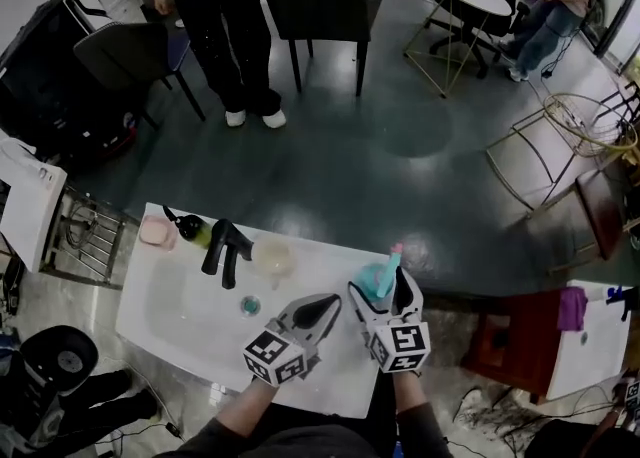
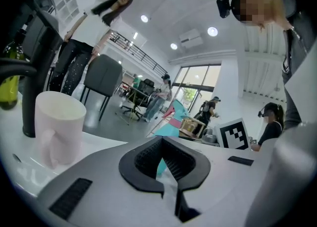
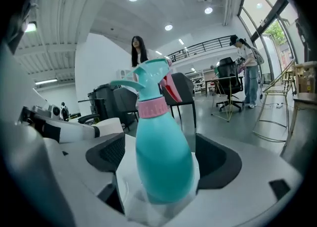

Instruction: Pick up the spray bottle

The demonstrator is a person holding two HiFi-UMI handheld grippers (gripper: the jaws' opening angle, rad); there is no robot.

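The teal spray bottle [image 1: 383, 277] with a pink collar and trigger stands upright near the right end of the white sink counter [image 1: 330, 386]. My right gripper [image 1: 380, 291] is open around it. In the right gripper view the spray bottle [image 3: 162, 156] fills the space between the two dark pads, with a small gap showing at its left side. My left gripper [image 1: 320, 311] lies just left of the bottle, shut and holding nothing. In the left gripper view the left gripper [image 2: 162, 141] points toward the spray bottle [image 2: 171, 122], which shows past its tips.
A black faucet [image 1: 226, 244], a white cup [image 1: 273, 257], a green pump bottle [image 1: 192, 230] and a pink soap [image 1: 157, 233] line the counter's far edge. The basin drain [image 1: 250, 304] is left of my grippers. A person [image 1: 225, 26] and chairs stand beyond.
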